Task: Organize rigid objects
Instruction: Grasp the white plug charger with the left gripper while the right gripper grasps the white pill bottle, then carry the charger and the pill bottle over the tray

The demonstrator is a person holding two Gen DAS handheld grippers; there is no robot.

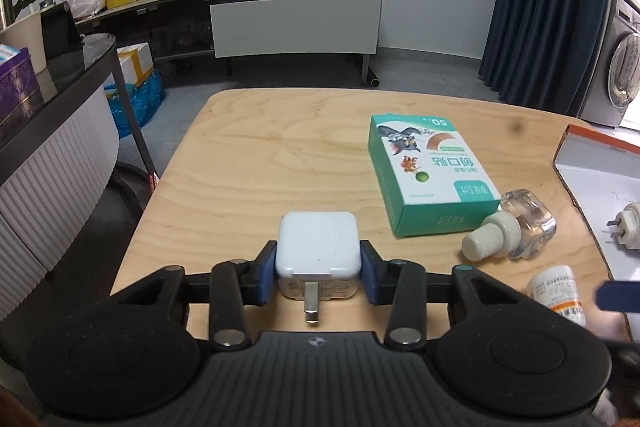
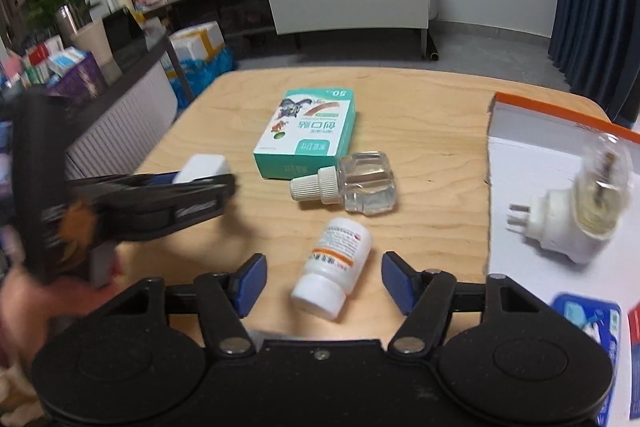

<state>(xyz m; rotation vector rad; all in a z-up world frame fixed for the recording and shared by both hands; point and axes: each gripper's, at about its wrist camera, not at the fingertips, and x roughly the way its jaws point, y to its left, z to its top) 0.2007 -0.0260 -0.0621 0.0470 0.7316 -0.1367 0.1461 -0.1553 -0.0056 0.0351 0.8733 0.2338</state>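
White charger (image 1: 318,247) sits clamped in your left gripper (image 1: 318,277); your right gripper (image 2: 324,281), apart, could roll the pill bottle (image 2: 334,273) toward six o'clock.

At the left of the right wrist view, the left tool (image 2: 200,183) is motion-blurred, hiding most of the white charger (image 2: 200,167). The open box (image 1: 600,167) is cut by the left wrist view's right edge.

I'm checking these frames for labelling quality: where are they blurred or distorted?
Left wrist view: sharp on the white square plug adapter; fisheye bends the room's edges. Right wrist view: the left gripper smears with motion blur, and the white plug-in vaporizer with clear bottle is soft.
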